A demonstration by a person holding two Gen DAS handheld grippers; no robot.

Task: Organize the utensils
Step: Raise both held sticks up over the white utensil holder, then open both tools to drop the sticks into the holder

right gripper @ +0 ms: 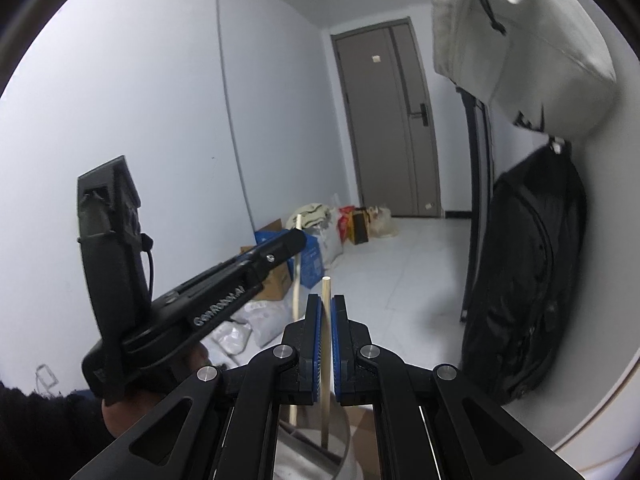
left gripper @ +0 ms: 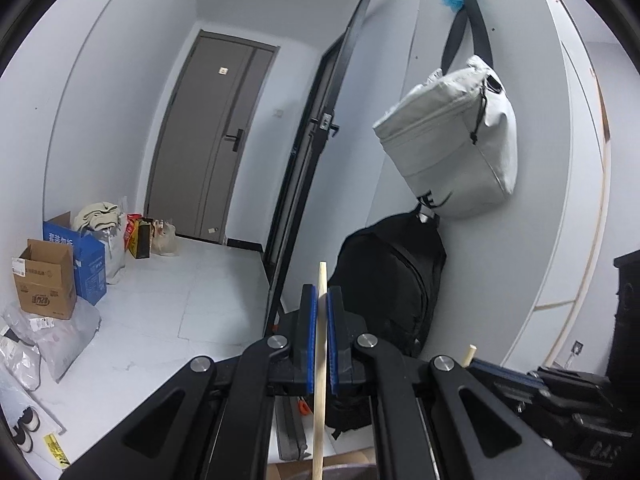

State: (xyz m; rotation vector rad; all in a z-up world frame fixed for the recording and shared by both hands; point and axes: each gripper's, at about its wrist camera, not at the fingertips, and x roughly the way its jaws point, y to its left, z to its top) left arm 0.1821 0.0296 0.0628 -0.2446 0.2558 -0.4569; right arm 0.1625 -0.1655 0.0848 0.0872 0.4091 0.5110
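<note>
Wooden chopstick (left gripper: 320, 360) in left gripper (left gripper: 322, 300)

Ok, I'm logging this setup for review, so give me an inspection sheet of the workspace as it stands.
Surface: only a brown strip at the frame bottom; not identifiable.
Job's things: two wooden sticks, one in the left hand-held gripper, one in the right hand-held gripper; lower ends dip into a round container.
Clutter: cardboard boxes, bags and packages on the floor.
Grippers: both shut on their sticks.
Cables: short black lead on the left device.
Surroundings: grey door, hanging grey bag, black backpack.
</note>
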